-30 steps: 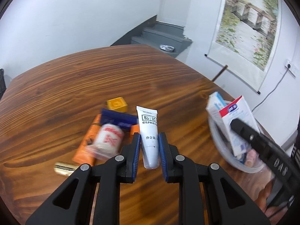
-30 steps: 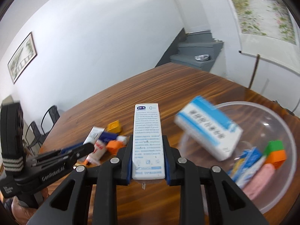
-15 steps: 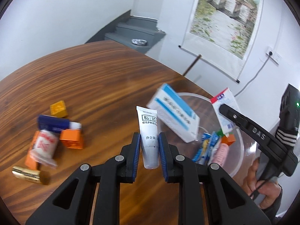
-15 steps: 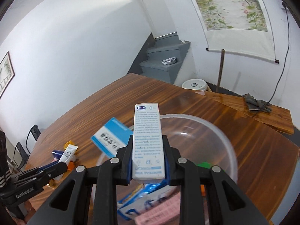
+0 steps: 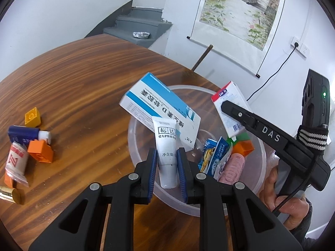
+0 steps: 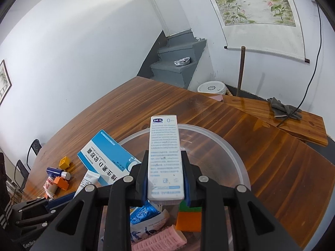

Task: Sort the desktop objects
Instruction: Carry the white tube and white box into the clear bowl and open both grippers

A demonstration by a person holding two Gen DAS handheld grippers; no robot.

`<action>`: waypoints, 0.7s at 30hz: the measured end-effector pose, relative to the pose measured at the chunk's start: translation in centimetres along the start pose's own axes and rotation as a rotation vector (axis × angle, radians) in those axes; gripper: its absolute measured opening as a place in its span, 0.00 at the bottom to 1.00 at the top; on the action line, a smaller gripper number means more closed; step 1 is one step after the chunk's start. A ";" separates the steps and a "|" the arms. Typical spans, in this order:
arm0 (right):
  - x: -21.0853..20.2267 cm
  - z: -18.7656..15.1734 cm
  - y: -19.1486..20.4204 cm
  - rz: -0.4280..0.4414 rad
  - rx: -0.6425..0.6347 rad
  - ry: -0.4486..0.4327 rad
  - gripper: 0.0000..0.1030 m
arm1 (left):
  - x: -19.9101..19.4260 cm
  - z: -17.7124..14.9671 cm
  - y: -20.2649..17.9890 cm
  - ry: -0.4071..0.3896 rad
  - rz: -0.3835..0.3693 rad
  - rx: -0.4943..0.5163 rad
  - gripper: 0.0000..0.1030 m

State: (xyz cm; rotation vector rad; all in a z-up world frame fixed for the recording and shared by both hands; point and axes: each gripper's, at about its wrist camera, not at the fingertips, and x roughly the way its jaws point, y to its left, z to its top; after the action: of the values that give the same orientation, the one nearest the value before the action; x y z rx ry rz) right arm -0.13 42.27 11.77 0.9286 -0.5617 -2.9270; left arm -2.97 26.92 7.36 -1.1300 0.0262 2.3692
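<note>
My left gripper [image 5: 166, 154] is shut on a white tube [image 5: 166, 146] and holds it over the near rim of the clear plastic bowl [image 5: 146, 179]. My right gripper [image 6: 165, 156] is shut on a tall white box [image 6: 164, 159], also above the bowl [image 6: 234, 156]. A large blue-and-white box [image 5: 161, 113] leans on the bowl's left rim. Inside lie blue sachets [image 5: 215, 152], a pink roll [image 5: 233, 167] and an orange block [image 5: 242, 148]. In the left wrist view the right gripper [image 5: 236, 115] shows at the right with its box [image 5: 230, 106].
On the wooden table [image 5: 83, 73] at the left lie a yellow block [image 5: 32, 116], a dark blue tube [image 5: 25, 133], an orange block [image 5: 40, 151], a white packet [image 5: 16, 161] and a gold cylinder [image 5: 12, 194]. A wooden plank [image 6: 282, 121] with grey gloves [image 6: 284, 110] lies beyond the table.
Both grippers have swung right from the pile of loose items to above the bowl, each still holding its item. The loose items now sit far left in the left wrist view.
</note>
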 end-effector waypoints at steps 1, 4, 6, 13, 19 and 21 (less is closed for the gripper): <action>0.1 0.0 0.0 0.000 0.000 0.003 0.27 | 0.1 -0.1 0.0 0.004 -0.002 0.001 0.21; 0.5 0.1 -0.3 0.001 0.003 0.013 0.27 | 0.4 -0.2 0.1 0.017 -0.018 -0.002 0.22; 0.7 0.1 -0.6 0.003 0.011 0.020 0.28 | 0.5 -0.2 0.3 0.026 -0.036 -0.014 0.22; 0.4 0.4 -1.5 -0.018 0.057 0.005 0.32 | 0.2 -0.3 0.6 0.020 -0.051 -0.029 0.35; -0.9 0.3 -2.2 -0.089 0.069 -0.038 0.38 | -0.7 -0.1 0.3 -0.015 -0.009 -0.006 0.39; -1.2 0.0 -2.1 -0.112 0.068 -0.040 0.38 | -1.0 0.0 0.3 -0.029 0.019 0.002 0.39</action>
State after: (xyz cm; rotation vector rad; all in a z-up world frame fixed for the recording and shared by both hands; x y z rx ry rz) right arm 1.06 44.36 11.77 0.9393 -0.6354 -3.0503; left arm -2.57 26.24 8.04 -1.0991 0.0297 2.4009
